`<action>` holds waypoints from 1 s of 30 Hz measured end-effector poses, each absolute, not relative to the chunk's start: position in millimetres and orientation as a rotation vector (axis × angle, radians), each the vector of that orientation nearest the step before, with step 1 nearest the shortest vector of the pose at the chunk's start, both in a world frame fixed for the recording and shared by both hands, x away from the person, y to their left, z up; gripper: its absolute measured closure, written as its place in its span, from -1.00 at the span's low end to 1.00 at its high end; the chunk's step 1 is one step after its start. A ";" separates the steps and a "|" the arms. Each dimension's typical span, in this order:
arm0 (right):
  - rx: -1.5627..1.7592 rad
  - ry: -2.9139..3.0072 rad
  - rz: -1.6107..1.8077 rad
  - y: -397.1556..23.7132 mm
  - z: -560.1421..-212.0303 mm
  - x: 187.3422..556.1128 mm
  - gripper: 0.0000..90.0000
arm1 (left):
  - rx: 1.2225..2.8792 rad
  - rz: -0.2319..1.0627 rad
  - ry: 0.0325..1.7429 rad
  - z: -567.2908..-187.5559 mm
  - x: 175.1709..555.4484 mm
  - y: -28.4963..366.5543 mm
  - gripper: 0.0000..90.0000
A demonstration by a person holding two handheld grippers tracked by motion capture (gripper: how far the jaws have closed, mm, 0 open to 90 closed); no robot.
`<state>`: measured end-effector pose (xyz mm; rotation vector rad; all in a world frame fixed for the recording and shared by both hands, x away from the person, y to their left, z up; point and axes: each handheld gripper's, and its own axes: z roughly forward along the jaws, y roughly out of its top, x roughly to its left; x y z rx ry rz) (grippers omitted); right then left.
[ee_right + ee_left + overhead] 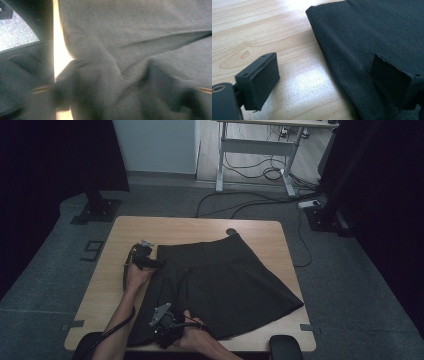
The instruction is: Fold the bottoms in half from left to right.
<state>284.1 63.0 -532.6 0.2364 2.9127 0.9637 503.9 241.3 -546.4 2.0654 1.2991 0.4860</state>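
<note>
One black skirt point(225, 277), flat on table point(200, 226), hem at near edge. Your L gripper point(324, 80): jaws apart, straddling waistband corner; R gripper point(167, 325) at hem, jaw state can't tell. Risk: L shuts shallow, fabric slips out.

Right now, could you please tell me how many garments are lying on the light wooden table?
1: a black pleated fabric skirt spread across the table's middle and right; nothing seems hidden beneath it, though I can't be sure.

skirt point(225, 280) on table point(200, 227) | left gripper point(159, 263) at skirt's left edge
</note>
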 end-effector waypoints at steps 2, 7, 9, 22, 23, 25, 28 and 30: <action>0.246 2.908 0.962 57.6 -529.0 288.4 0.48 | 2.056 0.486 1.273 -545.7 503.1 239.9 -0.56; 0.299 2.889 0.962 50.8 -529.0 292.0 0.73 | 2.046 0.422 1.225 -542.8 500.7 231.3 0.55; 0.301 2.890 0.953 51.3 -528.5 291.6 0.74 | 2.056 0.425 1.220 -542.0 500.5 228.2 0.76; 0.293 2.926 1.013 57.3 -530.2 291.0 0.74 | 2.085 0.480 1.194 -541.7 488.4 243.4 0.89; 0.276 2.932 1.024 63.0 -530.6 288.6 0.74 | 2.082 0.479 1.199 -541.6 486.1 247.8 0.89; 0.264 2.936 1.027 66.3 -530.6 287.3 0.74 | 2.076 0.478 1.210 -541.5 481.1 258.1 0.89; 0.236 2.955 1.046 78.0 -531.0 283.4 0.74 | 2.068 0.482 1.218 -541.7 472.1 274.1 0.89; 0.214 2.968 1.059 87.2 -531.3 280.5 0.74 | 2.058 0.482 1.233 -541.7 465.6 284.5 0.89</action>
